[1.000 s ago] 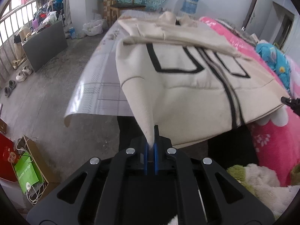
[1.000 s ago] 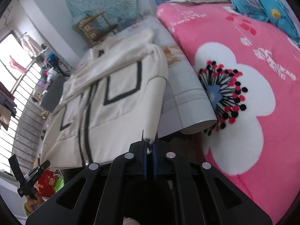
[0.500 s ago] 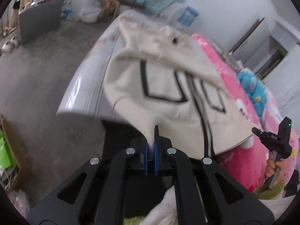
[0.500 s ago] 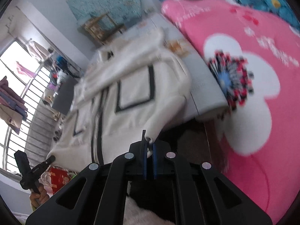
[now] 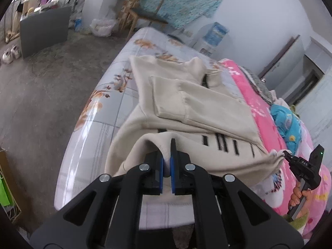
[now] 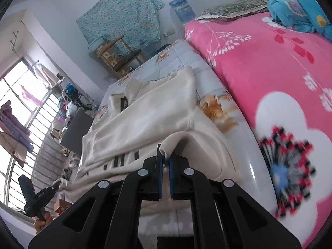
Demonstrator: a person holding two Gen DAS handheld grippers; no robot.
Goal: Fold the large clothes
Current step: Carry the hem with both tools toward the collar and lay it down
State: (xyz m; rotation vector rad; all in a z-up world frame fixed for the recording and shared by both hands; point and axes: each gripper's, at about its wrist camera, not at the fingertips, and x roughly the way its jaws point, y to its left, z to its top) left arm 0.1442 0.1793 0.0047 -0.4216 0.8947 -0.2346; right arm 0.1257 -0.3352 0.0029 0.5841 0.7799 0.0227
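Note:
A cream jacket [image 5: 197,108] with black stripes lies on a floral mat [image 5: 116,78] on the bed; it also shows in the right wrist view [image 6: 149,116]. My left gripper [image 5: 166,159] is shut on the jacket's hem corner and holds it raised over the jacket body. My right gripper [image 6: 165,161] is shut on the other hem corner, also raised. Each view shows the other gripper: the right gripper [image 5: 290,157] at the right edge, the left gripper [image 6: 54,187] at lower left, both pinching the hem. The sleeves are folded across the chest.
A pink flowered blanket [image 6: 269,66] covers the bed beside the mat. A blue bundle [image 6: 296,8] lies at its far end. A wooden chair [image 5: 143,14] and a water jug [image 5: 215,34] stand by the far wall. Concrete floor [image 5: 41,95] lies left of the bed.
Both grippers have lifted the hem corners and carried them forward over the jacket toward the collar. The lower half of the jacket now arches over the upper half.

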